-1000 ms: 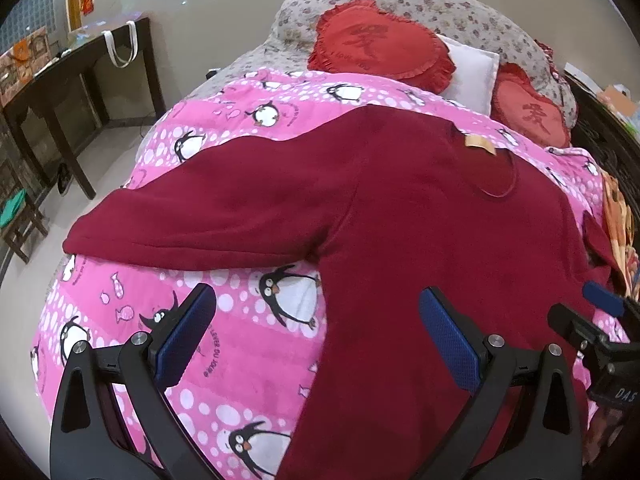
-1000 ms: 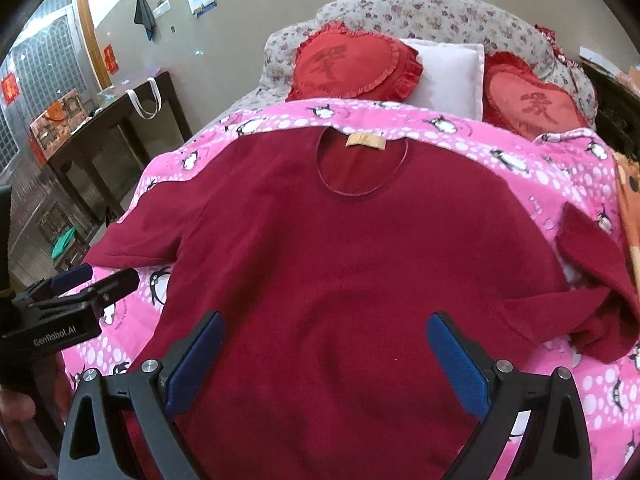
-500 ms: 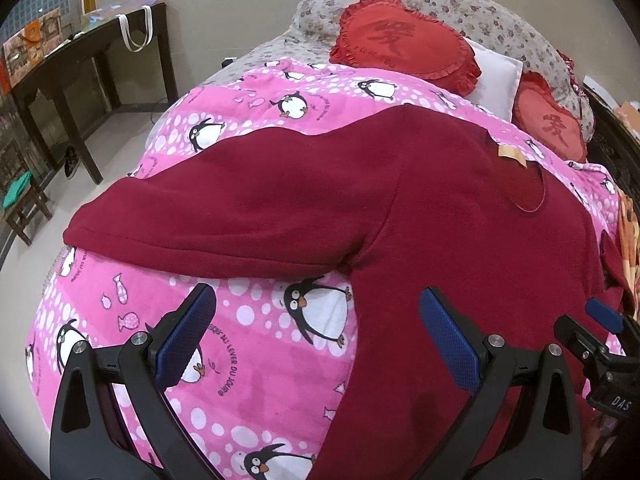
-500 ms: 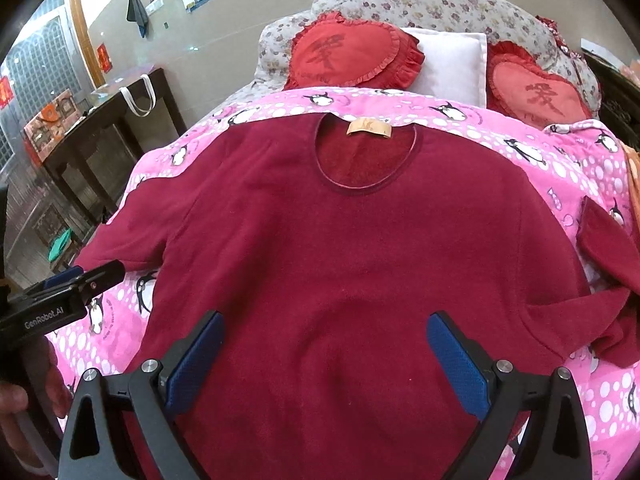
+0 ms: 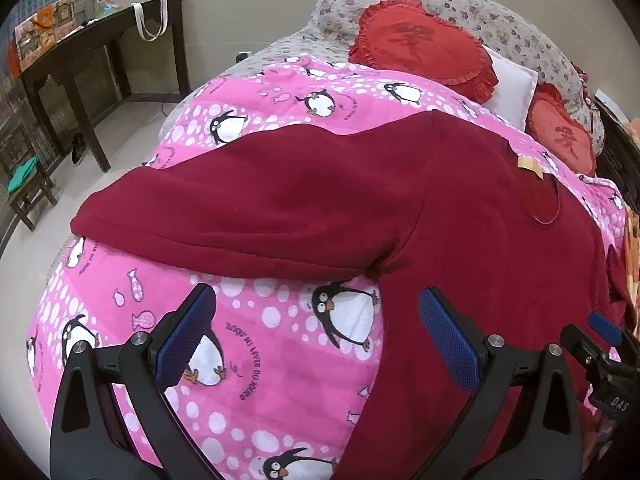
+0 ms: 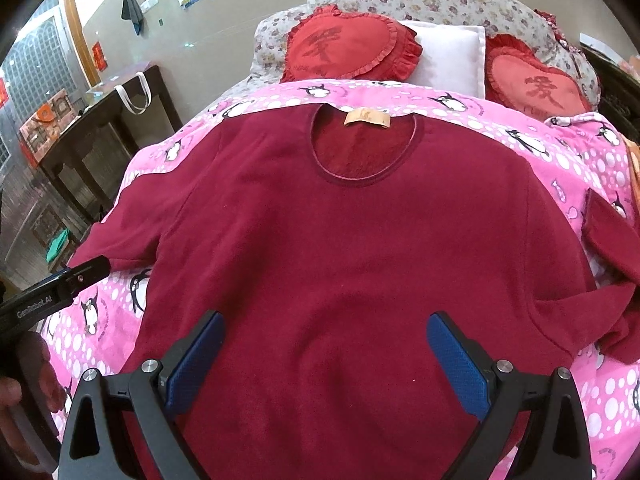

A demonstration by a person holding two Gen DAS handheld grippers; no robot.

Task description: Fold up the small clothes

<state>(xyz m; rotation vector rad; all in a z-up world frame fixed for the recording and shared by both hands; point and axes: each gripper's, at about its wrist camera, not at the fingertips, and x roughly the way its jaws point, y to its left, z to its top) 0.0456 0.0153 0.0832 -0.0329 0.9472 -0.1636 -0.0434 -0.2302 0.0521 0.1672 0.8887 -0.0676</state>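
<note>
We see the maroon sweater (image 6: 360,248) lying flat, neckline toward the heart cushions (image 6: 352,48), on the pink penguin quilt (image 5: 260,360). Our left gripper (image 5: 316,336) and right gripper (image 6: 324,356) hover above it, fingers spread, pinching nothing.

Left gripper (image 5: 316,328) held low with jaws spread wide, nothing gripped, right gripper (image 6: 324,354) likewise spread wide and empty, both aimed forward.

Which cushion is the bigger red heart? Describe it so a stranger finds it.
Start at the pink penguin quilt and look past the maroon sweater. The heart cushion lies left of the white pillow. Its twin sits right of it.
</note>
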